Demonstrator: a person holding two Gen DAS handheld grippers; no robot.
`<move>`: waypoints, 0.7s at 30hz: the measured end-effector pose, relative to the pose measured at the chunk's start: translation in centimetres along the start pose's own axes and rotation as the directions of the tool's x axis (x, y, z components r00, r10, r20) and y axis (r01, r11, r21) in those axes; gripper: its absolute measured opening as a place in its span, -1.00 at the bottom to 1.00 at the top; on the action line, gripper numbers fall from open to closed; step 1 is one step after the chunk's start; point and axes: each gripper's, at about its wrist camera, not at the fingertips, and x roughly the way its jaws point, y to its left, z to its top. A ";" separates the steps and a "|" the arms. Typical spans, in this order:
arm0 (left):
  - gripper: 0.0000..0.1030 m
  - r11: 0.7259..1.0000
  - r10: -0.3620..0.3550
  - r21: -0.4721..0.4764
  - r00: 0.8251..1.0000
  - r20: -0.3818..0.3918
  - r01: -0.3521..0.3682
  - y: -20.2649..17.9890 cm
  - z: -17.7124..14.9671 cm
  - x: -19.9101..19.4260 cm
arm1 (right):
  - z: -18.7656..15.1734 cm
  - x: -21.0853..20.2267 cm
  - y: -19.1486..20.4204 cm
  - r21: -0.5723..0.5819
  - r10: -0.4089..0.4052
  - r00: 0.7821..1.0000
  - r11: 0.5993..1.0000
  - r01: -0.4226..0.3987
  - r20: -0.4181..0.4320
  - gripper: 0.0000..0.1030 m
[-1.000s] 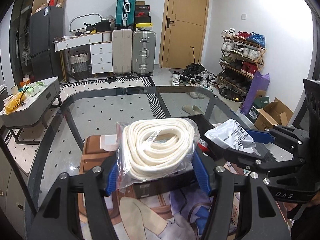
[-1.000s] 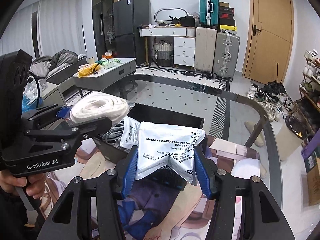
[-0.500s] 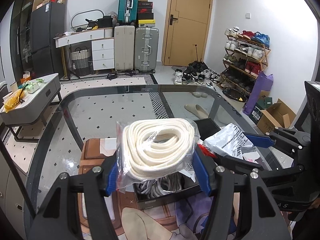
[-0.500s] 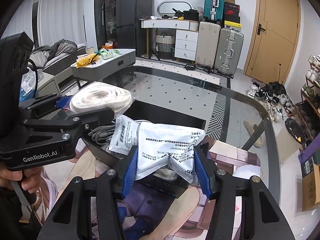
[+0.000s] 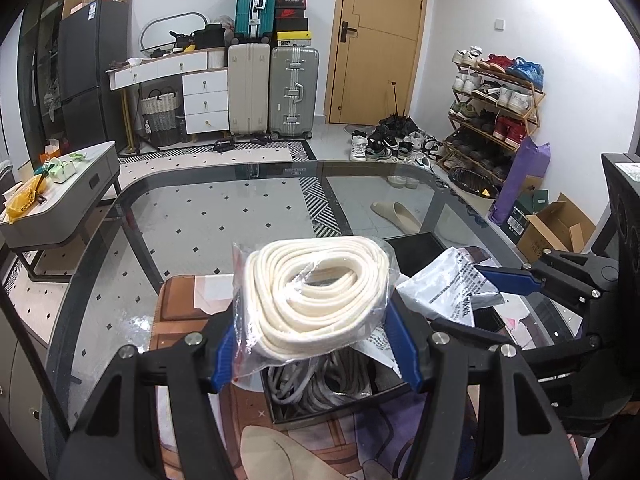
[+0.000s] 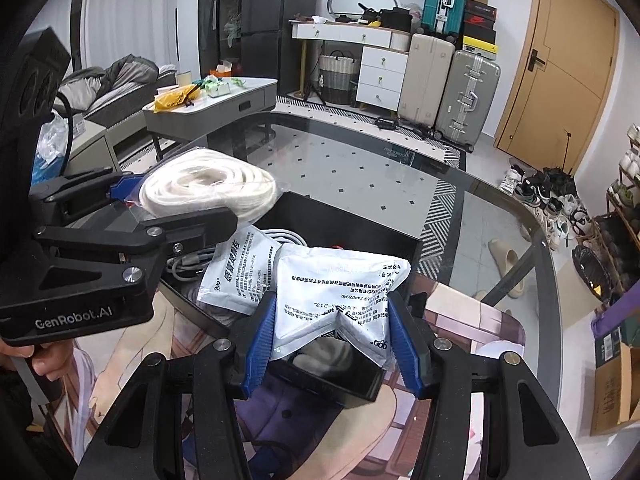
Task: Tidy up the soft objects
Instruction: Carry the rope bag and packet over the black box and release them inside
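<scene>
My left gripper [image 5: 316,344] is shut on a clear bag of coiled white rope [image 5: 320,300], held just above a black box [image 5: 320,408] that holds grey cables [image 5: 316,388]. In the right wrist view the same rope bag [image 6: 208,188] hangs at the left over the box's far wall [image 6: 352,220]. My right gripper [image 6: 332,340] is shut on a white printed sachet [image 6: 340,292], creased between the blue pads, over the box's near corner. A second white sachet [image 6: 236,268] lies in the box beside the cables [image 6: 188,268].
The box stands on a printed mat [image 5: 180,300] on a glass table [image 5: 240,208]. A grey side table [image 6: 224,100] with yellow and green items sits to the left. Suitcases [image 5: 272,92], a shoe rack [image 5: 492,108] and cardboard boxes [image 5: 556,228] line the room.
Both grippers have moved forward and sunk over the black box with their loads. The cables and the second sachet inside the box have come into view.
</scene>
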 end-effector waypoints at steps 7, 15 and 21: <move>0.21 1.000 -0.005 0.010 1.000 -0.023 0.005 -0.2 0.0 1.2 | 0.4 1.9 0.3 -0.029 0.007 1.000 1.000 -0.007 -0.022 0.05; 0.21 1.000 -0.010 0.023 0.998 -0.058 0.011 -0.8 -0.1 2.7 | 0.9 3.3 0.3 -0.051 0.044 0.998 0.998 -0.046 -0.047 0.05; 0.21 0.999 -0.012 0.031 0.998 -0.069 0.014 -1.0 0.0 3.4 | 1.2 4.1 -0.5 -0.059 0.115 0.990 0.991 -0.120 -0.086 0.07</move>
